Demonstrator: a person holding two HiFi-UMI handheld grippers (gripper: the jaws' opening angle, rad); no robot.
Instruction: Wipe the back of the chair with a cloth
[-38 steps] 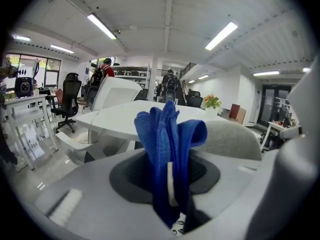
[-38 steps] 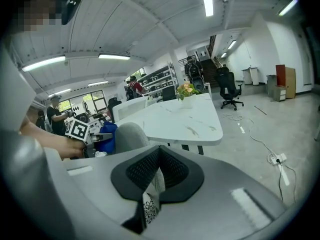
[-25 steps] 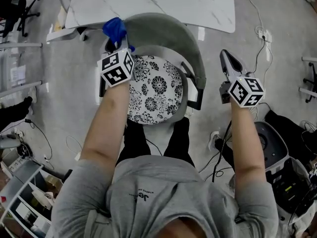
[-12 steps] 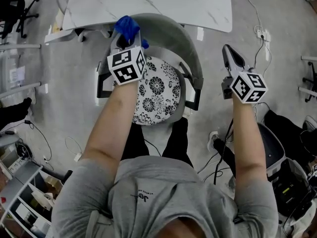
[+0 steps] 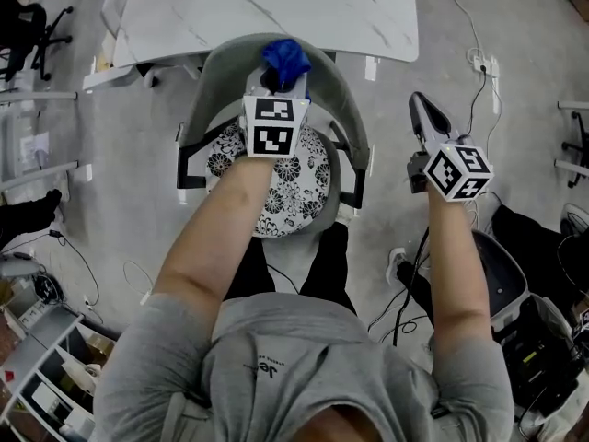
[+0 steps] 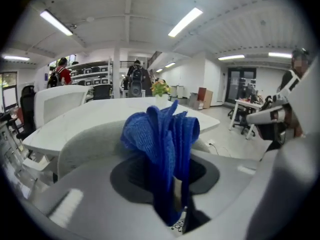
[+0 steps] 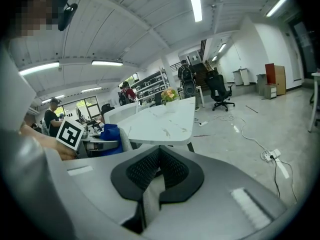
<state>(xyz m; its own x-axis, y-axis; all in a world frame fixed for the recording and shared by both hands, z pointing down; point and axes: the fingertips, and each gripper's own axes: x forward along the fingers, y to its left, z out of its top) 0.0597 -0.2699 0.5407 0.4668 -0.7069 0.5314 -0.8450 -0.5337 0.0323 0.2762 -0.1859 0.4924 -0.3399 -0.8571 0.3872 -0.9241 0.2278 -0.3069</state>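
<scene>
nearest the camera, a person (image 5: pixel 304 376) in a grey shirt reaches both forearms forward. the right gripper (image 5: pixel 422 110) is held out over the floor (image 5: pixel 394 86), to the right of the chair (image 5: pixel 352 109) and apart from its right armrest (image 5: pixel 360 168). its jaws are closed together with nothing between them. the left forearm crosses the seat (image 5: pixel 299 168), a round cushion with a black-and-white flower print, set between the two black armrests. beyond it the left gripper (image 5: pixel 280 83) points at the grey back (image 5: pixel 218 72), and its jaws are clamped on a blue cloth (image 5: pixel 284 58). the cloth bunches up above the jaws and sits at the top rim of the back, about at its middle. in the left gripper view the curved back shows right behind the cloth. past the chair stands a white marbled surface (image 5: pixel 276 7), its near edge just beyond the back. cables (image 5: pixel 479 99) run over the floor off to the right.
</scene>
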